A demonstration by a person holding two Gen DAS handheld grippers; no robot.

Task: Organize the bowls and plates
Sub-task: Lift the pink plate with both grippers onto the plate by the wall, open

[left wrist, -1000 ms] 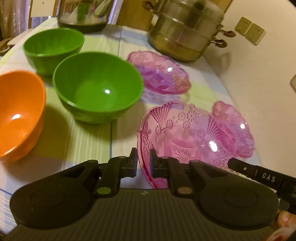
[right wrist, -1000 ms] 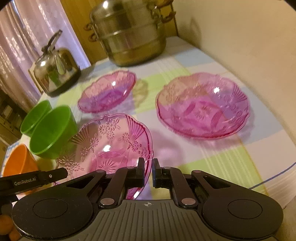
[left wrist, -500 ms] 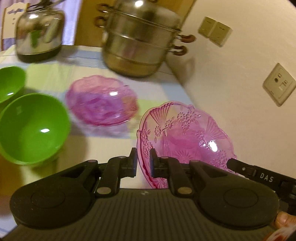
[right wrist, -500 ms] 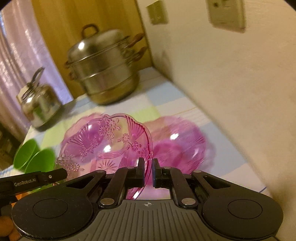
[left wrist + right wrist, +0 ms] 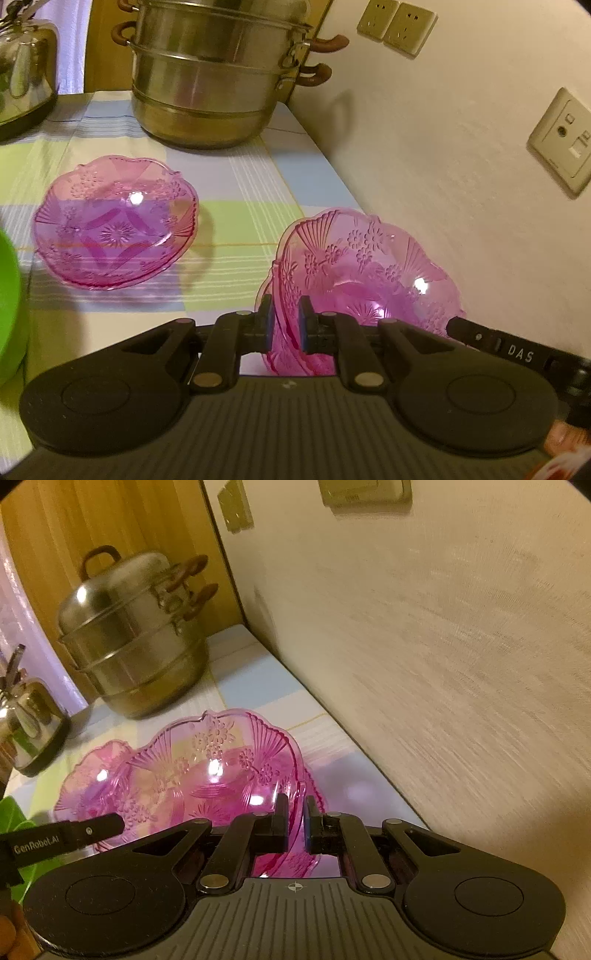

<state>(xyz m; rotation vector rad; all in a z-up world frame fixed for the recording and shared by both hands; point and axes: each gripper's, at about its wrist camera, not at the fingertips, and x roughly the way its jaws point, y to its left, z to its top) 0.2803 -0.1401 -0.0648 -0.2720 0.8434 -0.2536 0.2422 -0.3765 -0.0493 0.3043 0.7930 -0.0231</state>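
A pink glass plate [image 5: 364, 280] with a flower pattern hangs tilted above the table, held by two opposite rims. My left gripper [image 5: 284, 321] is shut on its left rim. My right gripper [image 5: 295, 819] is shut on the right rim of the same plate [image 5: 207, 771]. A second pink plate [image 5: 114, 225] lies flat on the checked cloth to the left, and it shows behind the held one [image 5: 92, 771] in the right wrist view. A pink edge shows under the held plate; I cannot tell whether it is a third plate. A green bowl [image 5: 7, 306] peeks in at the left edge.
A steel steamer pot [image 5: 218, 74] stands at the back of the table with a shiny kettle [image 5: 22, 62] to its left. The wall [image 5: 461, 166] with sockets runs close along the table's right edge, right beside the held plate.
Both grippers have carried the pink plate to the right, toward the wall. The orange bowl and most of the green bowls have slid out of view on the left. The grips are unchanged.
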